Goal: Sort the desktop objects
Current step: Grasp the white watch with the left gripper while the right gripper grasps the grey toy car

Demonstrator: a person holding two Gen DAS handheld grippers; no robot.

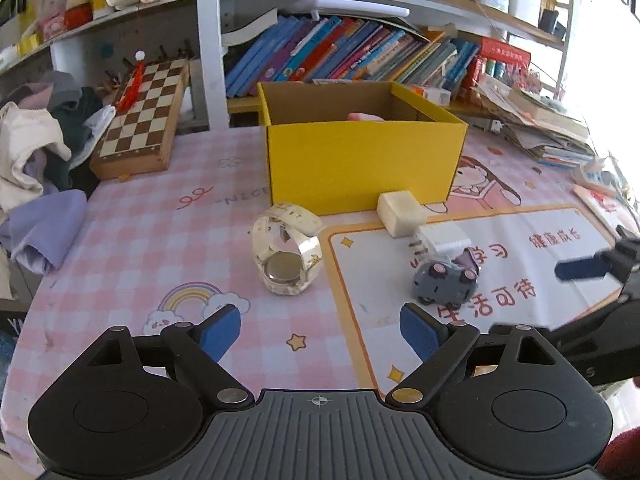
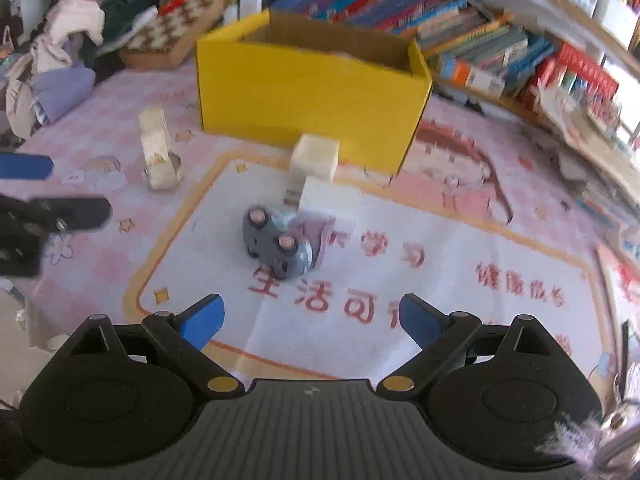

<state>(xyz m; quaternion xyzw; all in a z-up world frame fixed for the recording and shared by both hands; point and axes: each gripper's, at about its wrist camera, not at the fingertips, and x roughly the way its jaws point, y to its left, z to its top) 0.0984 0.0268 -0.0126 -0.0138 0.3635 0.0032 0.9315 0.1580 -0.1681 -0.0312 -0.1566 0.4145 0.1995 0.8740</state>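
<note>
While both our tongs hang over the tabletop (image 1: 152, 240), neither one grips anything. Our left tongs (image 1: 320, 334) stand with their blue pads wide apart above the pink checked cloth, and nothing lies between them. Our right tongs (image 2: 310, 322) are spread just as wide, also empty, over the white panel with red writing.

Ahead of the left tongs lies the watch (image 1: 288, 248), its white strap looped and its metal back showing. To its right, the toy car (image 1: 444, 282) lies flipped with its wheels up, straight ahead of the right tongs in the right wrist view (image 2: 278, 246). Just behind the car, the charger (image 1: 438, 242) lies with its prongs pointing left, touching the cream block (image 1: 400, 212), which sits against the front wall of the yellow box (image 1: 360, 164). We see something pink inside the box, too hidden to name.

Behind the box, books (image 1: 340, 52) lean along a shelf. A chessboard (image 1: 140, 116) and piled clothes (image 1: 36, 148) sit at the left.
</note>
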